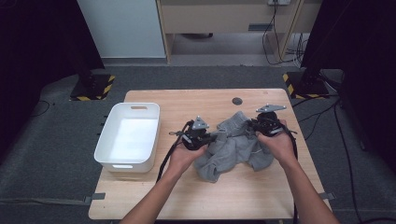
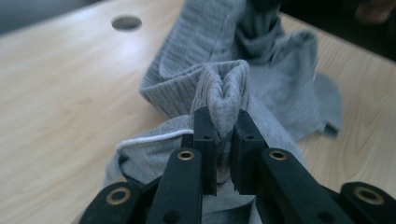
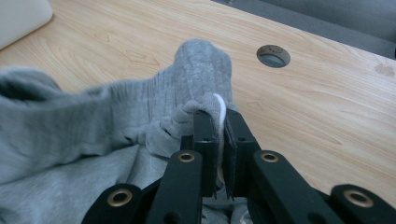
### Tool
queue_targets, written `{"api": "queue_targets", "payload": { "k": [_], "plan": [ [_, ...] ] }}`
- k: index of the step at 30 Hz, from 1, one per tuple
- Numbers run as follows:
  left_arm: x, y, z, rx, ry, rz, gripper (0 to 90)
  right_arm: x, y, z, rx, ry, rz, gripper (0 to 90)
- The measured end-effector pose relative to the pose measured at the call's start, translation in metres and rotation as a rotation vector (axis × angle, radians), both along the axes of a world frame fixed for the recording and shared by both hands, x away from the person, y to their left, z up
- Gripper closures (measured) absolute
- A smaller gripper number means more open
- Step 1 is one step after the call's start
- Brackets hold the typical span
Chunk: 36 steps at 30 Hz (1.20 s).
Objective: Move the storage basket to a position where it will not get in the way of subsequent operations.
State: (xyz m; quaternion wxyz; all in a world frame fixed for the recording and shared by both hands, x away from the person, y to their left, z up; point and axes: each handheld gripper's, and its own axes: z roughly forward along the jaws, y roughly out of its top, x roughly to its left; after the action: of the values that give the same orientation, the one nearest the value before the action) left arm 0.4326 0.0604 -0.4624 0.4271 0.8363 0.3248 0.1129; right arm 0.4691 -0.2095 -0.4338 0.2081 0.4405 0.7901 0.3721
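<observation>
Grey knit garment (image 1: 236,147), count one, lies crumpled on the right half of the wooden table (image 1: 154,198), between the two hands. Ribbed band visible on it in both gripper views.

Grippers, count two, one per hand.
- Left gripper (image 1: 218,136): in the left gripper view (image 2: 224,128) both black jaws are clamped on a raised fold of the ribbed grey cloth; the fold bulges up above the jaw tips. In the high view it sits at the garment's left edge.
- Right gripper (image 1: 251,125): in the right gripper view (image 3: 215,122) the jaws are closed tight on the ribbed edge together with a white cord (image 3: 220,108). Cords seen: one. In the high view it sits at the garment's upper right edge.

Other items, counted:
- White bin (image 1: 114,154), one, on the left side of the table, well apart from the garment. Inside looks bare white.
- Round cable hole (image 1: 237,101) in the tabletop, one, near the far edge, beyond the garment.
- Hazard-striped black stand bases on the floor, two: left (image 1: 92,86), right (image 1: 306,85).
</observation>
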Motion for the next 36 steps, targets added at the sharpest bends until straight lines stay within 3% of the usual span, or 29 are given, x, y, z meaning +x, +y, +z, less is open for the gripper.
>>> {"api": "queue_targets", "payload": {
  "k": [5,11,19,25,30,36],
  "plan": [
    [0.003,-0.008,-0.034,0.046,0.041,0.024,82.3,-0.001,-0.003,-0.002,0.004,0.003,-0.005,85.7],
    [0.002,-0.005,-0.046,0.041,0.043,0.043,81.6,-0.002,-0.007,-0.004,0.005,0.004,-0.006,85.6],
    [-0.003,0.009,-0.028,0.012,0.011,0.037,70.0,-0.002,-0.011,-0.005,0.007,0.009,-0.012,85.6],
    [-0.006,0.022,-0.012,-0.048,-0.031,0.072,58.7,-0.002,-0.012,-0.008,0.009,0.015,-0.015,85.6],
    [-0.003,0.035,0.004,-0.083,-0.077,0.105,56.6,-0.002,-0.013,-0.008,0.008,0.015,-0.018,85.6],
    [0.01,0.049,0.007,-0.051,-0.087,0.176,59.1,-0.002,-0.014,-0.008,0.008,0.017,-0.021,85.6]
  ]
}}
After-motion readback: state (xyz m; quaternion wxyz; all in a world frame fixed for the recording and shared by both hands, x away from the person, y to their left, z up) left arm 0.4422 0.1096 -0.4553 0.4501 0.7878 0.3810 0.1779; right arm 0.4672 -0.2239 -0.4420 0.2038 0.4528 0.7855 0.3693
